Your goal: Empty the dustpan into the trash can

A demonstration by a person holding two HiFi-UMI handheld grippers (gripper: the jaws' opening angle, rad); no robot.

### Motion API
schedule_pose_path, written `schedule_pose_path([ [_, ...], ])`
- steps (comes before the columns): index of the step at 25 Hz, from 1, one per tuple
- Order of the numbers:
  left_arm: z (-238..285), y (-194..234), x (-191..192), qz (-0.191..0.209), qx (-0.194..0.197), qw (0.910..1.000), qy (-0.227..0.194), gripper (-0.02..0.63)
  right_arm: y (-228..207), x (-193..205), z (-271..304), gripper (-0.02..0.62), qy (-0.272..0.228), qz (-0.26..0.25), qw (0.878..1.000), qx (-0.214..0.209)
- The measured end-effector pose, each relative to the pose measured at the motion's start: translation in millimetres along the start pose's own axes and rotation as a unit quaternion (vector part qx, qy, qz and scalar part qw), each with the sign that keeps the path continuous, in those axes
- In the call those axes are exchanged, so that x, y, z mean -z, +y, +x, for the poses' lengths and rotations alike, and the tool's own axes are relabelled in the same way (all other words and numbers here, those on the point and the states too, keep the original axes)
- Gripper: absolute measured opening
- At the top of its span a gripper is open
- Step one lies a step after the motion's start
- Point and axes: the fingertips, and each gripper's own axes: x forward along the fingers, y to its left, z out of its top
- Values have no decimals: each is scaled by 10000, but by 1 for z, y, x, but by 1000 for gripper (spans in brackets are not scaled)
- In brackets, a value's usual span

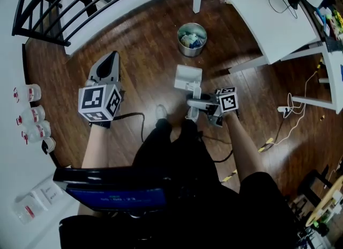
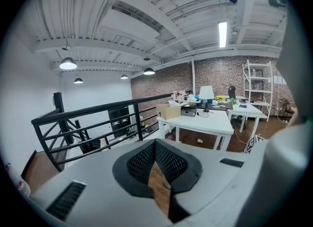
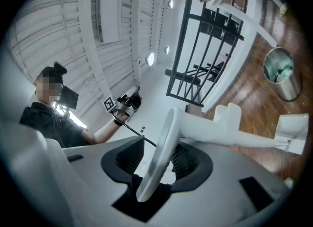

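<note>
Slippage threatens: dustpan handle (image 3: 220, 133) lies loose between parted jaws of the right gripper (image 3: 159, 158), short of the upper-centre trash can (image 1: 185, 49); left gripper (image 2: 155, 157) is clenched, empty.

The can (image 1: 192, 39) stands on the floor (image 1: 144, 55), with the dustpan (image 1: 188, 77) at its 6 o'clock. From the dustpan, the right gripper (image 1: 196, 103) is at 6 with the handle (image 3: 159, 152) between its jaws, the left gripper (image 1: 111, 60) at 9, the railing (image 1: 64, 6) at 10 and the desk (image 1: 268, 28) at 2.

Loft office/wkspace indicated by white desks (image 2: 200, 121), brick wall (image 2: 220, 77), pendant lamps (image 2: 68, 64), blk railing (image 2: 98, 108), hardwood flr (image 1: 144, 55).
</note>
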Motion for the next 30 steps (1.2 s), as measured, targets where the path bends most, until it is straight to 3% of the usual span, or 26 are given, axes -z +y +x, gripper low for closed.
schedule_pose_path([
  [8,-2,23,9,-406,-9,9992,51,6,0,8,-22,167,-164,77,9987,483],
  [14,-13,50,10,-747,11,9971,-162,6,14,14,-46,175,-447,6,9930,1095],
  [18,-26,72,5,-743,54,9967,-337,6,21,19,-49,189,-632,-173,9889,1332],
  [19,-28,75,5,-755,38,9965,-364,6,16,20,-53,176,-657,-182,9876,1415],
  [20,-28,76,6,-783,30,9963,-364,6,11,20,-60,124,-736,-163,9864,1461],
  [24,-28,73,8,-816,49,9961,-344,6,13,10,-68,115,-1098,-150,9846,1351],
  [30,-32,65,-1,-688,158,9962,-502,6,15,34,-65,169,-838,106,9884,1260],
])
